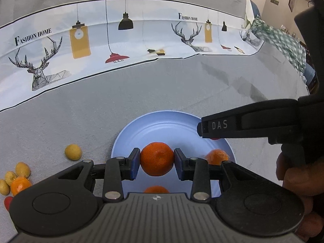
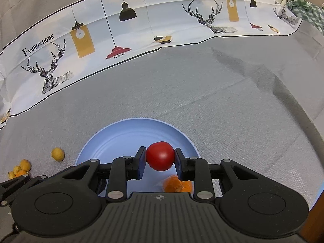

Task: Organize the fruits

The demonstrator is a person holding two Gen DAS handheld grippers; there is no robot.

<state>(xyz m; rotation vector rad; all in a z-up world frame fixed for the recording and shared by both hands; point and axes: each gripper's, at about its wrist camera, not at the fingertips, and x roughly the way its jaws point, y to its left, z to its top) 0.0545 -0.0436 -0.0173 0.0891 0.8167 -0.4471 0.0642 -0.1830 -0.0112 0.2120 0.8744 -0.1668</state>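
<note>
My left gripper (image 1: 157, 160) is shut on an orange tangerine (image 1: 157, 159), held above a light blue plate (image 1: 162, 121). Two more tangerines lie on that plate, one at the right (image 1: 216, 157) and one half hidden under the gripper body (image 1: 156, 189). My right gripper (image 2: 160, 159) is shut on a red round fruit (image 2: 160, 156) over the same blue plate (image 2: 121, 135), with a tangerine (image 2: 176, 185) lying below it. In the left wrist view the right gripper's fingers (image 1: 222, 125) reach in from the right over the plate's rim.
Small yellow fruits (image 1: 73, 151) (image 1: 22, 169), a tangerine (image 1: 20, 185) and a red fruit (image 1: 8, 202) lie on the grey cloth left of the plate. A printed cloth band (image 1: 121, 40) runs along the back. A green checked cloth (image 1: 283, 38) sits far right.
</note>
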